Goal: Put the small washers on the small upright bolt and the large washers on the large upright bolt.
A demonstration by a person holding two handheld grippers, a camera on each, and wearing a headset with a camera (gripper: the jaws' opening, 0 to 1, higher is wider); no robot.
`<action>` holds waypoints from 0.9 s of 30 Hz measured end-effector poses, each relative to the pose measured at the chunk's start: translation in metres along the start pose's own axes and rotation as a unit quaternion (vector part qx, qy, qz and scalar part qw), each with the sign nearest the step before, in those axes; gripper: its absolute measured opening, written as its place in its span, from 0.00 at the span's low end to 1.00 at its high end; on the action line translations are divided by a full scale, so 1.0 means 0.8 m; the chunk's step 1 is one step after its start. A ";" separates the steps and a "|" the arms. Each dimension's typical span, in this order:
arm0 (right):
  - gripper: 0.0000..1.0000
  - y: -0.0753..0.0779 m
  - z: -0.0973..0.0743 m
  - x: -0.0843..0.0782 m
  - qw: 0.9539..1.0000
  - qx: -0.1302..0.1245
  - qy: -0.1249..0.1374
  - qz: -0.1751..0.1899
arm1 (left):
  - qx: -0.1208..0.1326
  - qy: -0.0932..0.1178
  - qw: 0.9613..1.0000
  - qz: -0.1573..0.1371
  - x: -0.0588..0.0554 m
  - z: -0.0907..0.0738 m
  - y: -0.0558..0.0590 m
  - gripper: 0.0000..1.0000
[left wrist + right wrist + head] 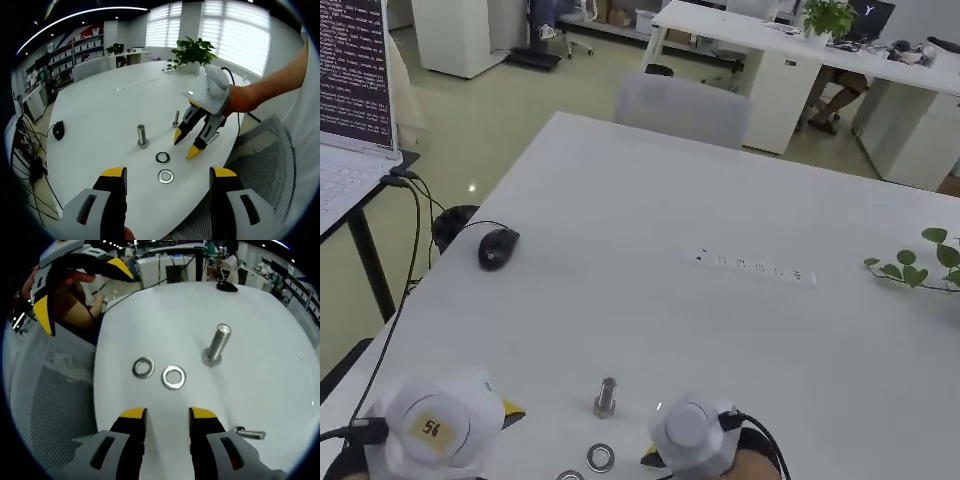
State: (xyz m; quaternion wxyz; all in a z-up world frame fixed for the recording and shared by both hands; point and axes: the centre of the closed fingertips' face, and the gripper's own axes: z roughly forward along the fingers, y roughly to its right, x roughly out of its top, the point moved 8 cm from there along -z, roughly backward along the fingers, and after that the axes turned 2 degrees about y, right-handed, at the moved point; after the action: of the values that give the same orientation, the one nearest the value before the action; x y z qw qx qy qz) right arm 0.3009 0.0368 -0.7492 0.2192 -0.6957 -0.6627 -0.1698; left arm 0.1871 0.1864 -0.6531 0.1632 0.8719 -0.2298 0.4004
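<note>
1. Left gripper [168, 172]: I logged its fingers spread wide, with nothing between them.
2. Right gripper [168, 413]: fingers parted by a narrower gap and also empty. In the left gripper view its yellow tips pointed down at the table [720, 200], hanging just above it.
3. Near washer [166, 176]: flat on the table, just ahead of the left fingers and midway between them. From the right gripper it lay ahead and to the left.
4. Far washer [162, 158]: flat, just beyond the near washer and not touching it, ahead of the right fingers.
5. Large upright bolt [142, 136]: standing head-down with a bare shank, beyond both washers and left of centre from the left fingers, ahead and to the right from the right ones.
6. Small bolt [176, 118]: upright in the left gripper view, close behind the right fingertips (the right gripper view distorted it too much for me to judge its tilt).
7. Mouse [498, 247]: well beyond the left fingers.
</note>
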 end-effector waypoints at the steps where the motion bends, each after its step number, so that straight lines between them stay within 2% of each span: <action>1: 0.35 0.002 0.002 0.003 1.000 0.003 -0.002 -0.006 | 0.002 0.001 1.000 -0.002 0.000 0.000 0.000 0.66; 7: 0.35 0.013 0.018 0.022 0.999 0.013 -0.016 -0.047 | 0.005 0.004 1.000 -0.006 -0.002 -0.001 0.002 0.66; 11: 0.34 0.011 0.026 0.033 0.996 0.022 -0.027 -0.082 | 0.007 0.008 1.000 -0.012 -0.004 -0.003 0.002 0.66; 12: 0.34 0.011 0.029 0.036 0.995 0.023 -0.024 -0.095 | 0.007 0.009 1.000 -0.012 -0.004 -0.003 0.002 0.66; 15: 0.33 0.008 0.033 0.043 0.992 0.030 -0.035 -0.121 | 0.008 0.011 1.000 -0.015 -0.006 -0.004 0.002 0.66; 16: 0.33 0.009 0.033 0.045 0.987 0.031 -0.049 -0.150 | 0.008 0.011 1.000 -0.017 -0.007 -0.004 0.002 0.66; 18: 0.33 0.007 0.034 0.047 0.987 0.036 -0.057 -0.147 | 0.008 0.010 1.000 -0.016 -0.008 -0.004 0.002 0.66; 20: 0.32 0.005 0.035 0.048 0.983 0.046 -0.062 -0.169 | 0.007 0.013 1.000 -0.016 -0.008 -0.005 0.002 0.66; 24: 0.25 0.002 0.034 0.048 0.979 0.053 -0.065 -0.187 | 0.007 0.014 1.000 -0.017 -0.010 -0.004 0.002 0.66; 25: 0.25 0.002 0.034 0.047 0.979 0.051 -0.063 -0.185 | 0.007 0.015 1.000 -0.017 -0.010 -0.004 0.002 0.66; 26: 0.25 0.003 0.033 0.046 0.984 0.046 -0.057 -0.164 | 0.008 0.016 1.000 -0.018 -0.010 -0.004 0.002 0.66; 27: 0.24 0.003 0.031 0.045 0.986 0.043 -0.058 -0.154 | 0.009 0.017 1.000 -0.019 -0.010 -0.005 0.002 0.66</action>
State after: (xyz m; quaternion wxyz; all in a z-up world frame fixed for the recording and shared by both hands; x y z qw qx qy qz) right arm 0.3043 0.0804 -0.7518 0.1815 -0.5843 -0.7798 -0.1326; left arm 0.1795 0.1892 -0.6570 0.1667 0.8706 -0.2073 0.4138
